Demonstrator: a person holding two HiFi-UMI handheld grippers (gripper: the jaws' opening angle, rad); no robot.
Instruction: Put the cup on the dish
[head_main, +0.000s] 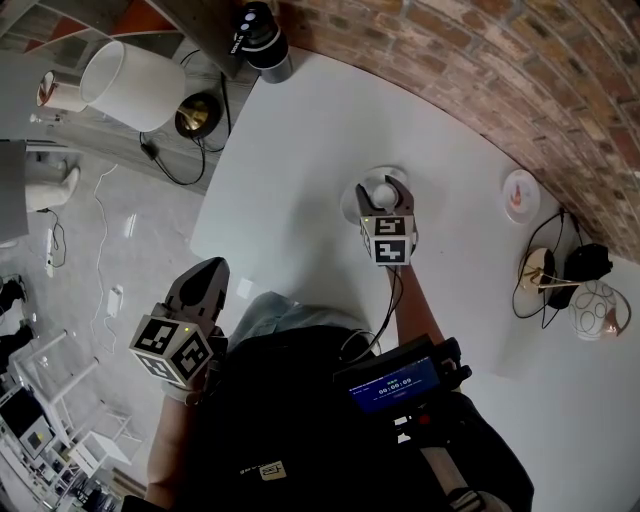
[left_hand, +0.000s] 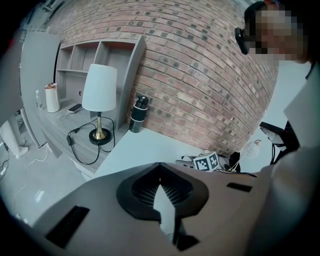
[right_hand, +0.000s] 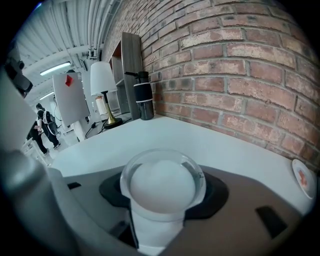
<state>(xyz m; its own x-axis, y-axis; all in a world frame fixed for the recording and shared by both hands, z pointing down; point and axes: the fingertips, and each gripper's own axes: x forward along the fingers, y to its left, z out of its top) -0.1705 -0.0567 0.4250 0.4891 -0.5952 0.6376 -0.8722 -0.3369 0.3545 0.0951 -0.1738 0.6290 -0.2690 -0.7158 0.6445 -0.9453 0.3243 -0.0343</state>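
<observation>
My right gripper (head_main: 385, 203) is shut on a clear plastic cup (head_main: 384, 189) with a white rounded inside, held upright over the middle of the white table (head_main: 300, 150). In the right gripper view the cup (right_hand: 162, 182) fills the space between the two grey jaws, which press on its sides. Whether its base touches the table is hidden. The dish (head_main: 521, 195), small and white with a red pattern, lies to the right by the brick wall, apart from the cup; it shows at the right edge as dish (right_hand: 303, 178). My left gripper (head_main: 205, 285) hangs off the table's near-left edge, shut and holding nothing.
A black bottle (head_main: 263, 40) stands at the table's far corner, with a white lamp (head_main: 125, 85) on the shelf beside it. Cables, a black object (head_main: 585, 262) and a patterned egg-shaped thing (head_main: 598, 310) crowd the right side beyond the dish.
</observation>
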